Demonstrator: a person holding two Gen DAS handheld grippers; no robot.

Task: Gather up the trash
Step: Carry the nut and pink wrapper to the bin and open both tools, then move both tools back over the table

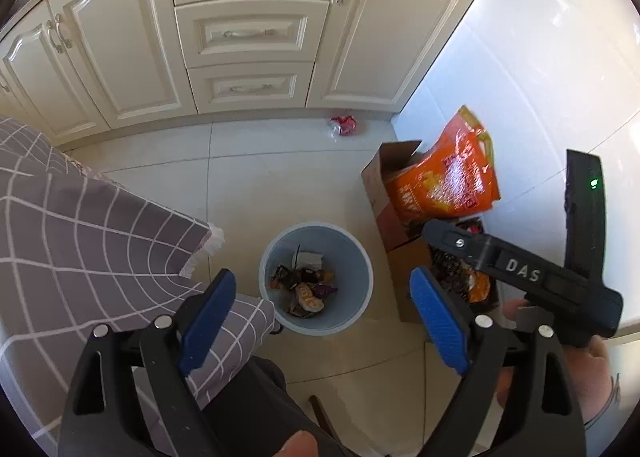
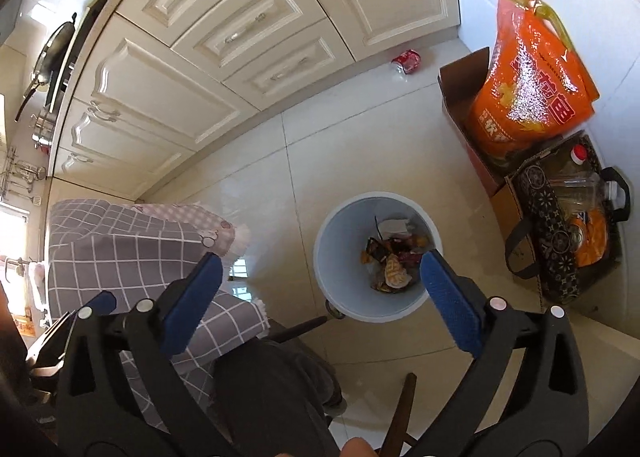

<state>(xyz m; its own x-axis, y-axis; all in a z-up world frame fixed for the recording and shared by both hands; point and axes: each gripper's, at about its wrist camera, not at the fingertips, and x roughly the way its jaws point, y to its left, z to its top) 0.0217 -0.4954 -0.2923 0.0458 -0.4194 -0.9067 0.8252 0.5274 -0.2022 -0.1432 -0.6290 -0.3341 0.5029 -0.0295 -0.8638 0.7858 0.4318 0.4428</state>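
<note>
wrappers lie in the bin (image 2: 332, 233); a red can (image 2: 406, 57) lies well beyond it, uncollected. left gripper (image 1: 320, 321) and right gripper (image 2: 320, 297) gape wide, empty.

Glossy tiled floor (image 1: 280, 185), matt plastic bin (image 1: 352, 257) (smooth), checked cloth (image 1: 80, 225).

Wrappers (image 1: 306, 289) in bin (image 1: 352, 257) — boxes (image 1: 384, 193) to its right, cabinets (image 1: 248, 33) behind.

Bright daylight, glare on floor tiles (image 2: 256, 185); heavy fisheye bending, dark corners; source possibly window.
</note>
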